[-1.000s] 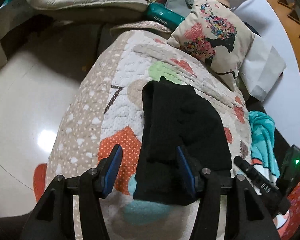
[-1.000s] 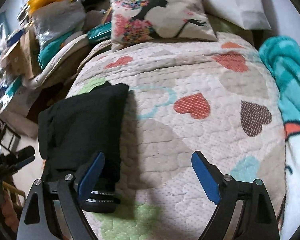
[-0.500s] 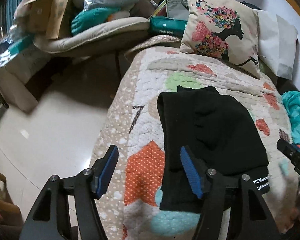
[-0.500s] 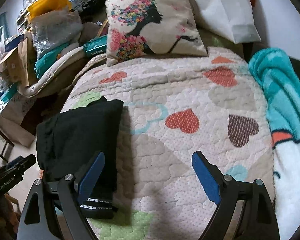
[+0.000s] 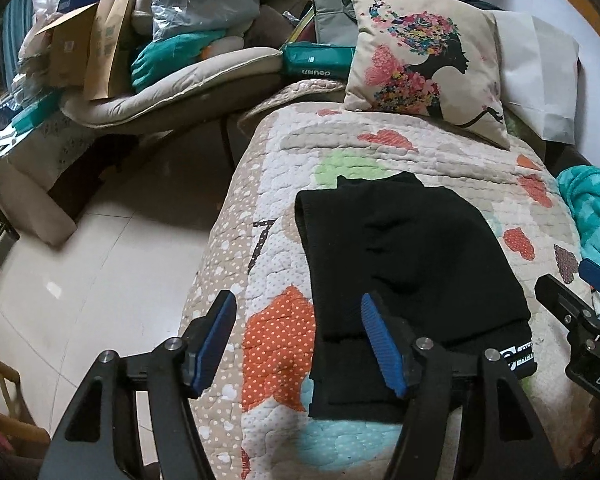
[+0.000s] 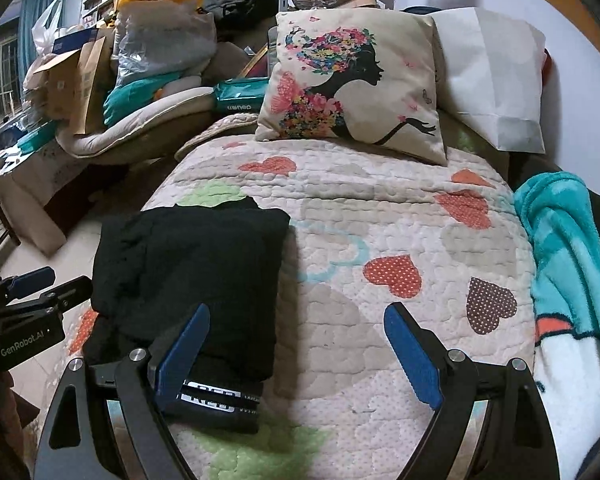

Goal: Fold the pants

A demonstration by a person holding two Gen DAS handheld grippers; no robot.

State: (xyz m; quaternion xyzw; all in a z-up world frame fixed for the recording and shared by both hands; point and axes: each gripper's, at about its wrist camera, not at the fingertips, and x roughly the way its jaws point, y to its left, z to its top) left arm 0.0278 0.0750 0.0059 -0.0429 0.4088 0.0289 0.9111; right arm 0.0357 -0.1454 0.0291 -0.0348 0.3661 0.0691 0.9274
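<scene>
Black pants lie folded into a compact rectangle on the heart-patterned quilt, the lettered waistband at the near end. They also show in the right wrist view, left of centre. My left gripper is open and empty, held above the pants' near left edge and the quilt's side. My right gripper is open and empty, above the quilt just right of the pants. Each gripper shows at the edge of the other's view.
A printed cushion and a white pillow lean at the far end. A teal blanket lies along the quilt's right side. A cluttered chair with boxes and bags stands left, beyond bare tiled floor.
Both grippers have pulled back and risen away from the folded pants, so more of the room shows. The pants lie still. Both stay open.
</scene>
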